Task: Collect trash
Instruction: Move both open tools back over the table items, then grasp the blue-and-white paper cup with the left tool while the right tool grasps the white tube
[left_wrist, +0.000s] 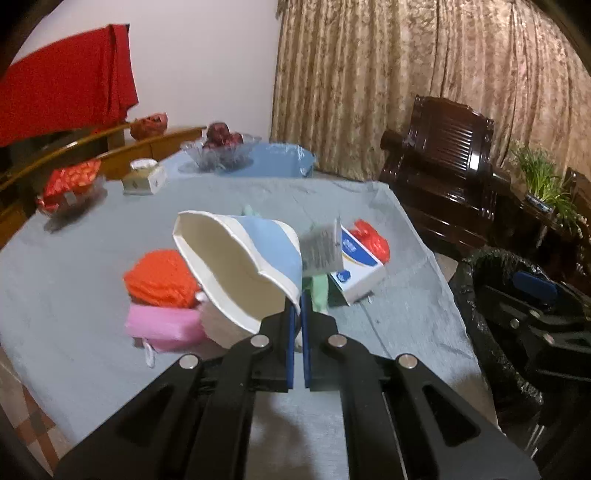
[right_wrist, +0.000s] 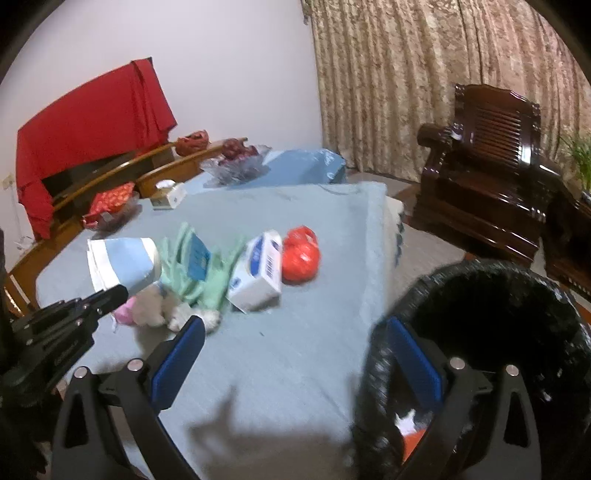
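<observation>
A paper cup (left_wrist: 236, 266), pinched at its rim by the closed left tool (left_wrist: 298, 314), hangs above the littered tabletop (left_wrist: 74, 280). The right tool (right_wrist: 295, 354) gapes empty beside the black-lined bin (right_wrist: 480, 332). Next, seemingly: carry the cup rightward and release over the bin.

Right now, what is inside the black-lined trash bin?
In the right wrist view, the trash bin shows white and orange scraps low at its near edge. The rest of its inside is dark, its contents unreadable.
</observation>
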